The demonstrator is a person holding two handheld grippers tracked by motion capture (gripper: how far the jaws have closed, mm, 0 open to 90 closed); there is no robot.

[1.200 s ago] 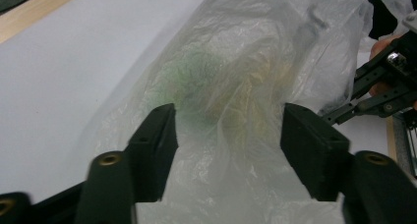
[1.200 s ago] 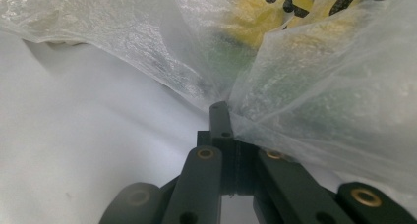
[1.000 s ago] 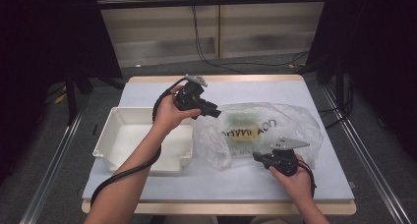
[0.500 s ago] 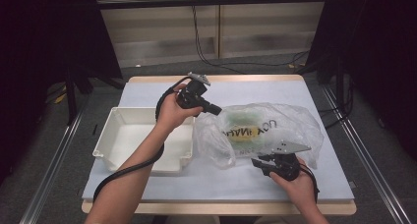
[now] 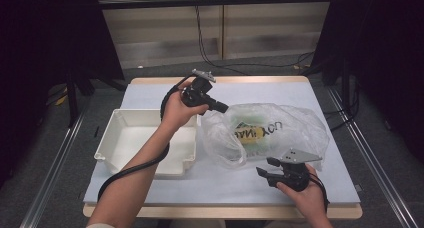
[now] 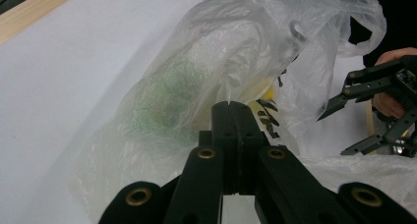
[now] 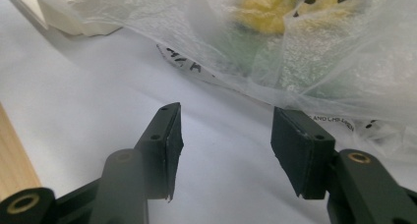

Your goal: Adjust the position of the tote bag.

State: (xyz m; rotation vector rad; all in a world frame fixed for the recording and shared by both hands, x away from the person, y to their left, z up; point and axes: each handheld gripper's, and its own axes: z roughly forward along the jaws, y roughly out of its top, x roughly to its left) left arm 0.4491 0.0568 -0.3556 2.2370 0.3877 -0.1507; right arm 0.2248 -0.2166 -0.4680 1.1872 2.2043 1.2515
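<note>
A clear plastic bag (image 5: 280,133) with black lettering lies on the white table top, with yellow and green contents showing through the film (image 6: 167,96). My left gripper (image 5: 223,108) points down and to the right at the bag's far left edge. It is shut, with the bag's film pinched at its tips (image 6: 231,111). My right gripper (image 5: 265,167) sits at the bag's near edge; its jaws have just been opening. Its pads (image 7: 174,140) stand apart over bare table, nothing between them, and the bag (image 7: 295,52) lies just beyond. From the left gripper view, the right gripper (image 6: 334,135) shows open.
A white rectangular tray (image 5: 145,138) stands left of the bag, and its corner (image 7: 44,13) shows beyond the film. The table's wooden edge (image 7: 12,160) runs close to my right hand. Cables trail from both grippers.
The right gripper's jaws have opened and now stand apart just short of the bag's near edge. The left gripper's jaws have closed at the bag's far left edge; the hand shifted slightly.
</note>
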